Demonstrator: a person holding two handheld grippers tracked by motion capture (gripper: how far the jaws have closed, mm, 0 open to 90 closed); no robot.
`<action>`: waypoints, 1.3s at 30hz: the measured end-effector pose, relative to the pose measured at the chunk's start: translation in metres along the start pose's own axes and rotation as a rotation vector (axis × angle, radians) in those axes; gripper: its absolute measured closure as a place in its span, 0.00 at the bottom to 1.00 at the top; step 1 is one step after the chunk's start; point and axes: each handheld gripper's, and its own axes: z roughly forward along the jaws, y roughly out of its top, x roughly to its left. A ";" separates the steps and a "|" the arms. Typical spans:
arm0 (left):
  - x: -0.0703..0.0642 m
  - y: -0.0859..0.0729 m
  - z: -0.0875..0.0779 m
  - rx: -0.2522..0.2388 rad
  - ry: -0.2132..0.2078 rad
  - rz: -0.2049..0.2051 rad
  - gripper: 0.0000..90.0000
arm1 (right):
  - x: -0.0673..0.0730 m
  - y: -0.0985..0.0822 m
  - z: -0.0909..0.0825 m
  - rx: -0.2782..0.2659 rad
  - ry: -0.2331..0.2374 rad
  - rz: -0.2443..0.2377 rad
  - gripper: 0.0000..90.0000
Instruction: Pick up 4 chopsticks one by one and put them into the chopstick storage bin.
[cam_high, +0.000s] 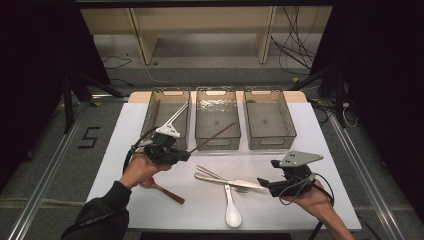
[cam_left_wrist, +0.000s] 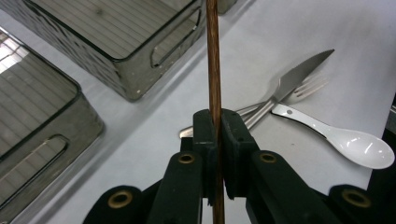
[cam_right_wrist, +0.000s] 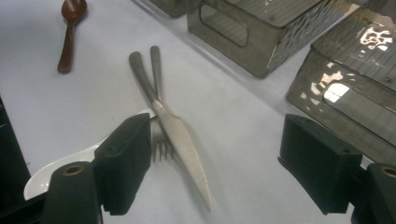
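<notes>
My left gripper (cam_high: 186, 154) (cam_left_wrist: 216, 123) is shut on a thin brown wooden chopstick (cam_high: 215, 136) (cam_left_wrist: 213, 56), which slants up toward the front of the middle bin (cam_high: 216, 90). A steel knife (cam_high: 235, 182) (cam_right_wrist: 180, 135) lies crossed over a fork (cam_high: 215, 175) (cam_right_wrist: 155, 65) on the white table top (cam_high: 310, 165). Just right of the knife tip, my right gripper (cam_high: 262, 184) (cam_right_wrist: 215, 154) stands open, with the blade lying on the table between its wide jaws. A white ceramic spoon (cam_high: 232, 212) (cam_left_wrist: 355, 144) (cam_right_wrist: 56, 170) lies under the fork's tines.
Three grey see-through bins stand in a row at the back: the left bin (cam_high: 170, 90), the middle one, and the right bin (cam_high: 266, 91). A dark wooden spoon (cam_high: 162, 190) (cam_right_wrist: 70, 32) lies near the front left, below my left hand.
</notes>
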 end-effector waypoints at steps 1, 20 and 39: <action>0.001 0.001 -0.001 -0.005 0.006 -0.007 0.95 | -0.001 0.000 0.000 -0.004 0.001 0.006 0.28; 0.058 0.014 -0.023 -0.091 0.150 -0.160 0.95 | -0.005 -0.003 -0.004 -0.036 0.004 0.084 0.23; 0.123 0.019 -0.008 -0.035 0.312 -0.295 0.94 | -0.003 -0.002 -0.004 -0.034 0.019 0.077 0.23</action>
